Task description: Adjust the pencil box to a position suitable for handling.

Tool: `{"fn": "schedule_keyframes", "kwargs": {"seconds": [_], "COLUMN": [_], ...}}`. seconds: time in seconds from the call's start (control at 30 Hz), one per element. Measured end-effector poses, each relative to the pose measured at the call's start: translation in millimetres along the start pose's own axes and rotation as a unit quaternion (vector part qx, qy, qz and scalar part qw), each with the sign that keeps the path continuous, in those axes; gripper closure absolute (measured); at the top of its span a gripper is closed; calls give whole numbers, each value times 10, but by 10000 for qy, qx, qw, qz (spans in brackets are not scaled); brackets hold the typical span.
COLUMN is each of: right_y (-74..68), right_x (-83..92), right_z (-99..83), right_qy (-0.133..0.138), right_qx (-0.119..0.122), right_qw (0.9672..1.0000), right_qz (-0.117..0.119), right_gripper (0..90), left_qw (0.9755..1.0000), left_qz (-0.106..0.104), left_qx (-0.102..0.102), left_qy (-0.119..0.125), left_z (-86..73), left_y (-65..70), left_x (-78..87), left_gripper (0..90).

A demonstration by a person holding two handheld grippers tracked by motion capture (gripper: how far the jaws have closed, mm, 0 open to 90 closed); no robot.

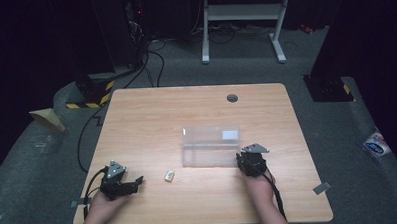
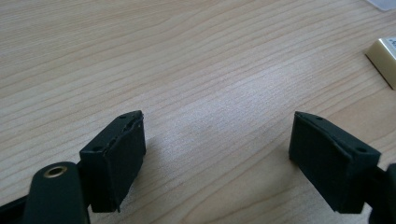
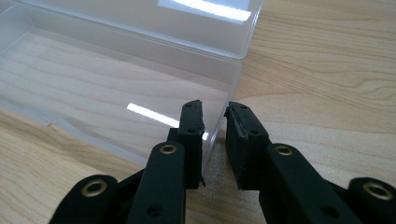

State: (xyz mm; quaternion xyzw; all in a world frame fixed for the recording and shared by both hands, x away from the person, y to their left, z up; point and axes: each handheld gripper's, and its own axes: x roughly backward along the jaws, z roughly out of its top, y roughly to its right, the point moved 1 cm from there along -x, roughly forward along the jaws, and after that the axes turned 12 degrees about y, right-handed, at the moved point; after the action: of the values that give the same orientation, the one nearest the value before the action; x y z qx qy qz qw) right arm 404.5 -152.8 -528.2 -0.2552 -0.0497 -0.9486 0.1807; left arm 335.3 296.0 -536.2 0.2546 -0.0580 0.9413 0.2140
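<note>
1. Nearest to us in the right gripper view, the right gripper (image 3: 215,140) has its two black jaws drawn close, one on each side of the near end wall of the clear plastic box (image 3: 116,84). One jaw sits inside the box and the other outside, with only a thin gap between them.
2. We cannot tell for certain whether the pads actually press the wall, but the jaws are nearly together around it.
3. In the high view, we see the right gripper (image 1: 252,161) at the box's (image 1: 210,146) near right corner, held by the right hand (image 1: 261,186).
4. The box lies open just ahead of this gripper, its lid (image 1: 211,133) folded back on the far side. We see the wood grain through its base.
5. The left gripper (image 1: 120,182) rests on the wooden table (image 1: 151,113) well apart from the box, near the table's front edge, in the left hand (image 1: 102,205).
6. In the left gripper view, the left gripper's (image 2: 217,154) jaws stand wide apart with bare tabletop between them; it holds nothing.
7. A small pale block (image 1: 169,176) lies on the table between the two grippers, nearer the left one. It shows at the far right edge of the left gripper view (image 2: 384,58), ahead of the jaws and off to one side.
</note>
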Motion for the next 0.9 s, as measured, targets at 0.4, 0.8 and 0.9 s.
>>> {"fn": "schedule_keyframes", "kwargs": {"seconds": [0.4, 0.8, 0.9], "right_y": [-30, -38, -28], "right_x": [-11, 33, 52], "right_z": [2, 20, 35], "right_qy": [17, 121, 159], "right_qx": [40, -58, -111], "right_qw": [10000, 9999, 9998], "right_qz": [10, 55, 56], "right_gripper": [762, 703, 693], "left_qw": [10000, 10000, 10000], "left_qz": [0, 4, 8], "left_qx": [-21, -15, -34], "left_qy": [-3, 6, 4], "left_z": [3, 2, 3], "left_y": [-5, -3, -6], "left_x": [-2, -4, -3], "left_gripper": [192, 192, 192]}}
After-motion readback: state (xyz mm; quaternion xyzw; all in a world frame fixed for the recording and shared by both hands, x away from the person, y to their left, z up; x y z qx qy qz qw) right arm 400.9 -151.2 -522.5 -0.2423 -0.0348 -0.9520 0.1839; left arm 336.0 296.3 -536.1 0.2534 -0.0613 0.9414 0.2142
